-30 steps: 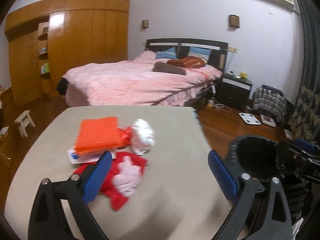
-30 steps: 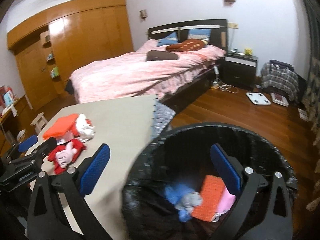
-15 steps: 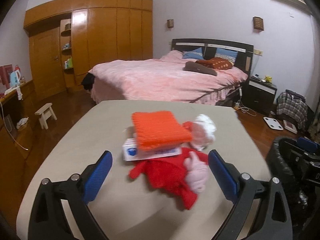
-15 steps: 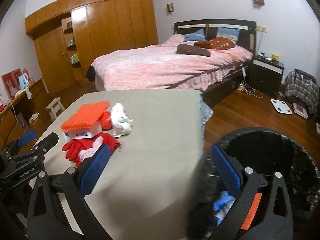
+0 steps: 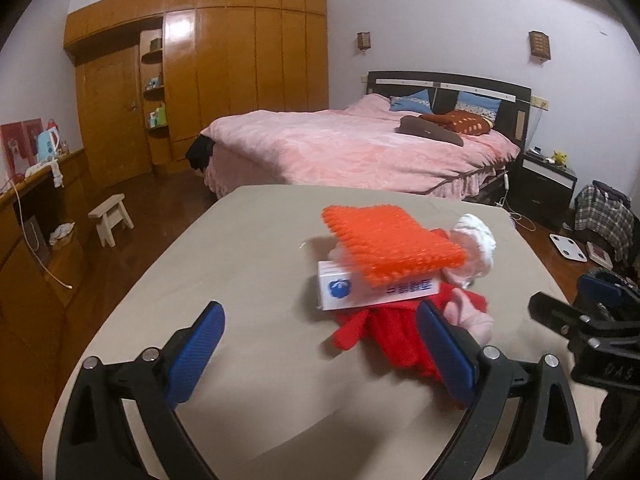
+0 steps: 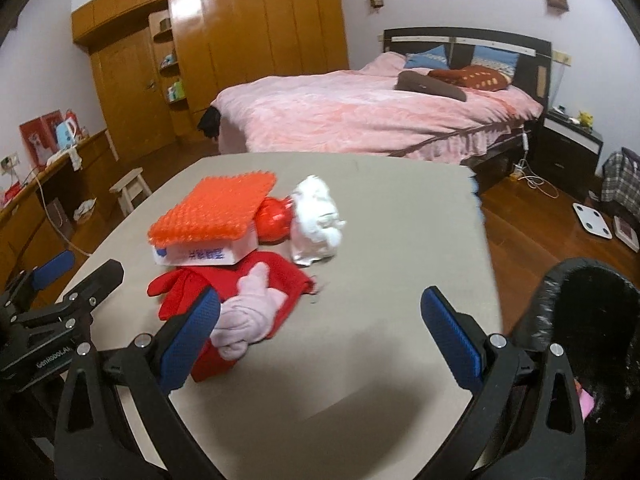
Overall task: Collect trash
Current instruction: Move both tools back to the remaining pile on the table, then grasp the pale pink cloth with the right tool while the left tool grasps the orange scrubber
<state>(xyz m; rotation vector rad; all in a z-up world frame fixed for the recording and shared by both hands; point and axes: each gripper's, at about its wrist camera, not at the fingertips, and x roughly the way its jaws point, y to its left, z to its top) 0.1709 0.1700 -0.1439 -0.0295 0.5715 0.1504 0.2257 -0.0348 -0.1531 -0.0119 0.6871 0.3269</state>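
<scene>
A pile of trash lies on the beige table (image 5: 240, 280): an orange bumpy pad (image 5: 390, 242) resting on a white box (image 5: 376, 290), a red cloth (image 5: 384, 332) with a pink plush piece (image 5: 470, 314) on it, and a white crumpled wad (image 5: 476, 240). The right wrist view shows the same orange pad (image 6: 214, 210), white box (image 6: 204, 254), red ball (image 6: 274, 220), white wad (image 6: 318, 218), red cloth (image 6: 276, 280) and pink plush (image 6: 248, 314). My left gripper (image 5: 320, 354) is open just short of the pile. My right gripper (image 6: 320, 338) is open, empty, right of the pile.
A black bin (image 6: 592, 320) stands off the table's right edge, pink item inside. Beyond the table are a pink bed (image 5: 360, 148), a wooden wardrobe (image 5: 224, 80), a small stool (image 5: 110, 216) and a side desk (image 5: 32, 200). A scale (image 5: 568, 246) lies on the floor.
Both grippers swung left, away from the bin and toward the pile. The bin slid to the right edge of the right view; the pile now sits closer in both views.
</scene>
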